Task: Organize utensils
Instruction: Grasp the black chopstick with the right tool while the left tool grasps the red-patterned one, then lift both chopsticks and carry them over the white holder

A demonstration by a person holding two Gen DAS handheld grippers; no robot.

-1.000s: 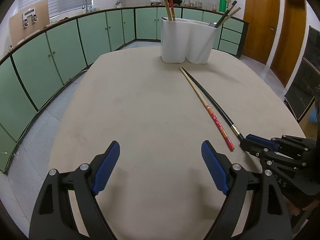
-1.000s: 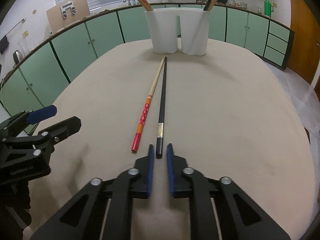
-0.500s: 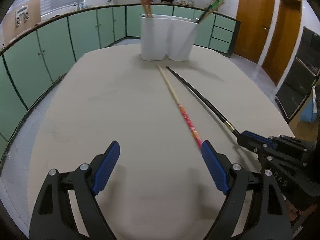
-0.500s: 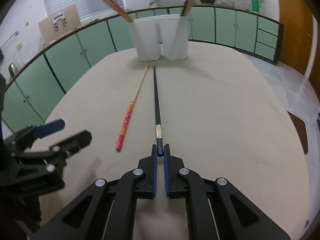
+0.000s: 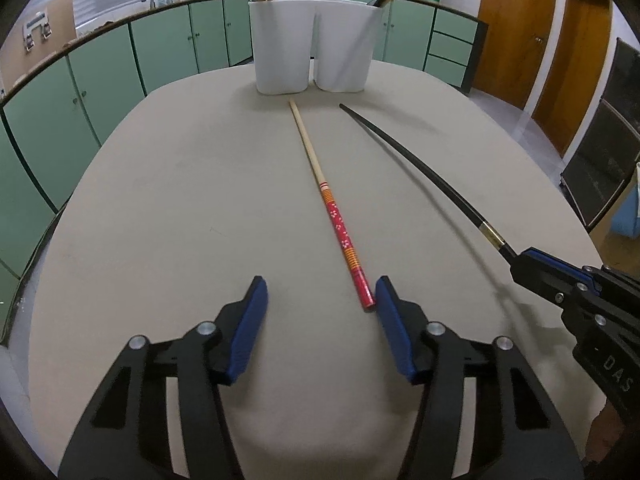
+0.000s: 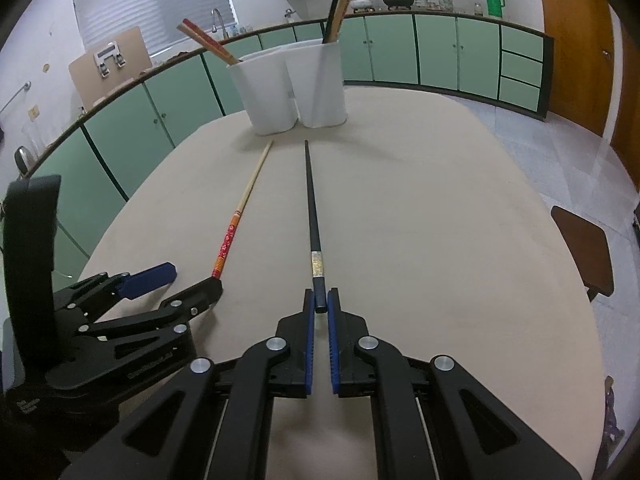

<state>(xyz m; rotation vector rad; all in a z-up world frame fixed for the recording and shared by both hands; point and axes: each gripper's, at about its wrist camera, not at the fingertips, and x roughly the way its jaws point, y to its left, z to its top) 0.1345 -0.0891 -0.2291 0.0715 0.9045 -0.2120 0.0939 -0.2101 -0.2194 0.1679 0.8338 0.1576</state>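
Note:
A red-handled wooden chopstick lies on the beige table, its red end just inside my open left gripper, close to the right finger; it also shows in the right wrist view. My right gripper is shut on the butt of a black chopstick, which points at the holder and is lifted off the table in the left wrist view. The white two-compartment holder stands at the far end, with red-tipped chopsticks in its left cup and dark ones in its right; it also shows in the right wrist view.
The oval table has green kitchen cabinets beyond its left and far edges. Wooden doors stand at the far right. A dark chair sits by the table's right edge.
My left gripper moved right and forward, so the red chopstick's end now lies between its fingers. My right gripper closed on the black chopstick and lifted it.

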